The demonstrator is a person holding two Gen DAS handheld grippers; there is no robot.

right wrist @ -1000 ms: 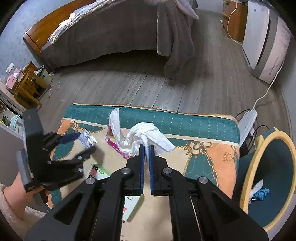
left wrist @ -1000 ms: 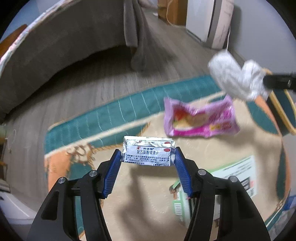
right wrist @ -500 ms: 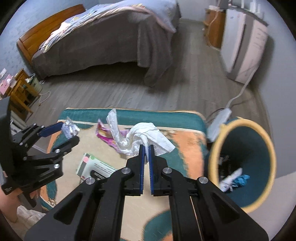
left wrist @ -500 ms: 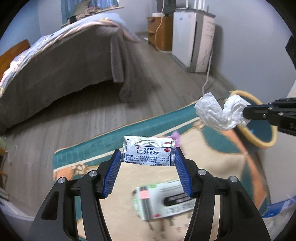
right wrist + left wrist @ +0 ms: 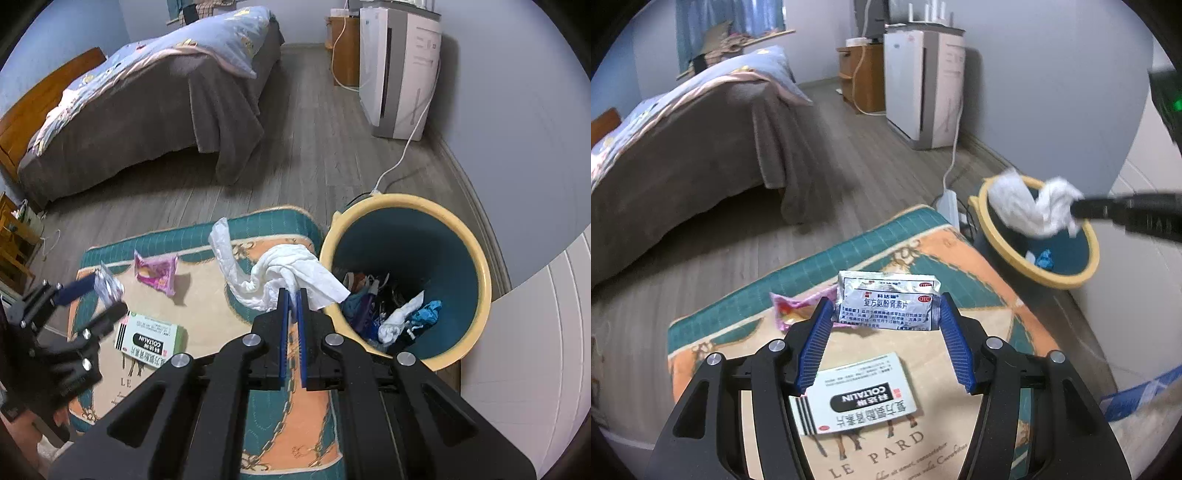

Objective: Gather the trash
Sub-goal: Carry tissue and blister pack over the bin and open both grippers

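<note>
My left gripper (image 5: 885, 308) is shut on a silver medicine sachet (image 5: 888, 305), held above the rug; it also shows in the right wrist view as the left gripper (image 5: 107, 291) at the left. My right gripper (image 5: 292, 295) is shut on a crumpled white tissue (image 5: 288, 277) that hangs just left of the bin's rim. The bin (image 5: 476, 251) is teal inside with a yellow rim and holds several scraps. In the left wrist view the tissue (image 5: 1034, 206) hangs over the bin (image 5: 1067, 277). On the rug lie a pink wrapper (image 5: 157, 273) and a medicine box (image 5: 149, 338).
The patterned rug (image 5: 207, 317) covers the floor beneath both grippers. A bed (image 5: 147, 110) with a grey cover stands behind it. A white appliance (image 5: 399, 70) stands by the wall, its cable running to a power strip (image 5: 950, 206) near the bin. A wooden stand (image 5: 11, 236) sits left.
Both grippers have swung right and risen, each keeping its load. The bin has come into full view, and the tissue now hangs at its rim.
</note>
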